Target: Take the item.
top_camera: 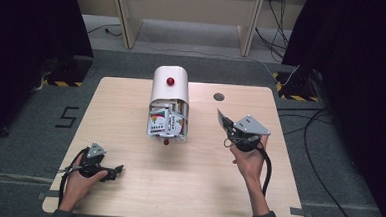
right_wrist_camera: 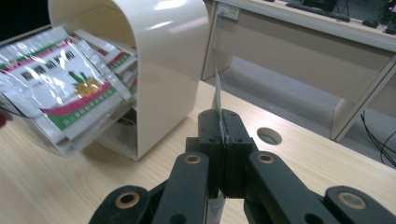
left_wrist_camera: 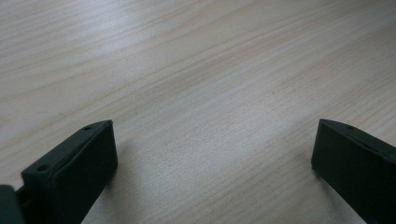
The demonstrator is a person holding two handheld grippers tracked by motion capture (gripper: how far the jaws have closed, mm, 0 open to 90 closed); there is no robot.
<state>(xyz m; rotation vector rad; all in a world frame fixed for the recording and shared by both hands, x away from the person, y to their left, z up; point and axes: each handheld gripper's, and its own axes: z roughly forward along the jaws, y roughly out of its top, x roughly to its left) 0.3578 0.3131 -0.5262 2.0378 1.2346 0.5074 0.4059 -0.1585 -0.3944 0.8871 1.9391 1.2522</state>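
Sachet [right_wrist_camera: 217, 95]: thin, light, floppy; pinched at its edge by right gripper [right_wrist_camera: 223, 122]. Left gripper [left_wrist_camera: 212, 154] jaws spread, empty, above tabletop [left_wrist_camera: 196, 70].

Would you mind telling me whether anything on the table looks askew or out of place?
The packets in the cream dispenser lie crooked, spilling past its open front. One thin packet is already out, pinched edge-on in the right gripper. The left gripper rests open on the table.

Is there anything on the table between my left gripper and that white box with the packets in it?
Nothing visible. The left gripper rests open near the front left of the table, and only bare wood lies between it and the white box.
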